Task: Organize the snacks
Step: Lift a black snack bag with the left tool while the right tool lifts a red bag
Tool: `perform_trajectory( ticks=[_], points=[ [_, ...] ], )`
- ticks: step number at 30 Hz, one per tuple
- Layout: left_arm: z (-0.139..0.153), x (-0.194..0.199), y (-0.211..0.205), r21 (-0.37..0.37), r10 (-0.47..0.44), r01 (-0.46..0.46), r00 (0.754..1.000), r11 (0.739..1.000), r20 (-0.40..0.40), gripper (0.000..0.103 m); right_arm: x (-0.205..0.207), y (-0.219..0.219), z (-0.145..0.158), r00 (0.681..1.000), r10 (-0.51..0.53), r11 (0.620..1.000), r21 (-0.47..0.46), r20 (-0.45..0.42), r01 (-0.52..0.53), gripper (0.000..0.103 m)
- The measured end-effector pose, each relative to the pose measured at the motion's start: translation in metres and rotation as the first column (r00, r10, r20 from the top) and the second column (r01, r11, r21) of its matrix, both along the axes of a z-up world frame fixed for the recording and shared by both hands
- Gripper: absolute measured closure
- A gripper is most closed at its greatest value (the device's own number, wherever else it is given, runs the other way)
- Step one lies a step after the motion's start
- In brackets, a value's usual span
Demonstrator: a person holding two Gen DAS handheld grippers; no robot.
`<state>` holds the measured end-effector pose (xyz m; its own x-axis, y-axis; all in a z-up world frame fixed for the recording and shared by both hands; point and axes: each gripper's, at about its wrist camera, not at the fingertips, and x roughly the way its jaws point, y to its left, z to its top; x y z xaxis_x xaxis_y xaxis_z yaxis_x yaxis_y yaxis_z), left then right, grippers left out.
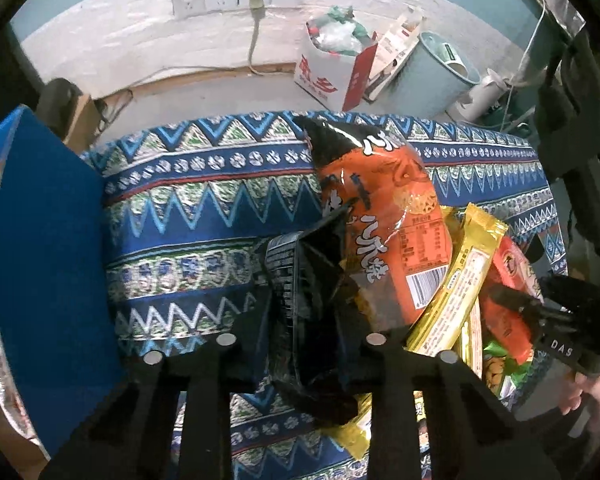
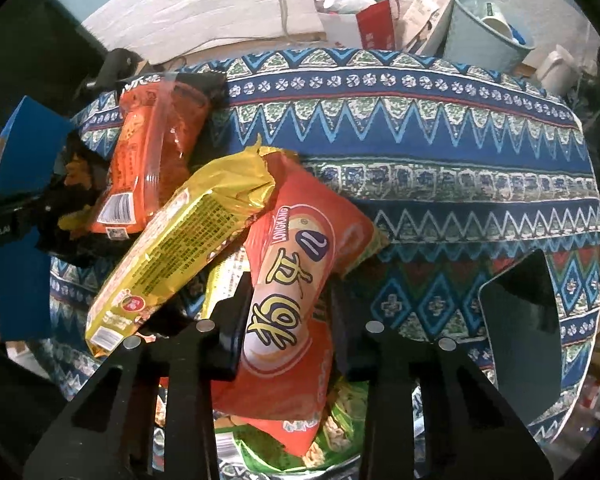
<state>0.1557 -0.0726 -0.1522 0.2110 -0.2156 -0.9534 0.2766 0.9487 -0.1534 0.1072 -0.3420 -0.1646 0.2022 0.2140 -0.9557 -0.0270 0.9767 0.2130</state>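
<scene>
we grip w/ both: left gripper (image 1: 300, 344) clenched on black packet (image 1: 300, 300), right gripper (image 2: 288, 332) clamped on red-orange packet (image 2: 296, 280). pile at 6 o'clock on patterned cloth (image 2: 440, 140). lift slow, one at a time; yellow pack (image 2: 180, 248) overlaps at 10 o'clock, may drag.

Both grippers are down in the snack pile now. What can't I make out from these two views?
- Left wrist view: the black packet front; it is crumpled between the left gripper fingers.
- Right wrist view: the green packet, mostly covered by the orange packet in the right gripper.
- Both views: the table's near edge, cut off.
</scene>
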Motion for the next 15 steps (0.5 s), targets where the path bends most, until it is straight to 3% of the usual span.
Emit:
perform_trajectory(
  ticks=[5,15],
  points=[
    [0.011,-0.007,0.009,0.027,0.004,-0.005,0.999,1.0,0.04,0.079,-0.001,-0.001,0.017,0.997,-0.02,0.998,-0.054,0.07,0.024,0.074],
    [0.039,-0.028,0.023,0.05,0.006,-0.012,0.993,0.999,0.122,0.079,0.002,0.009,0.052,0.984,-0.008,0.997,-0.077,0.178,0.022,0.076]
  ],
)
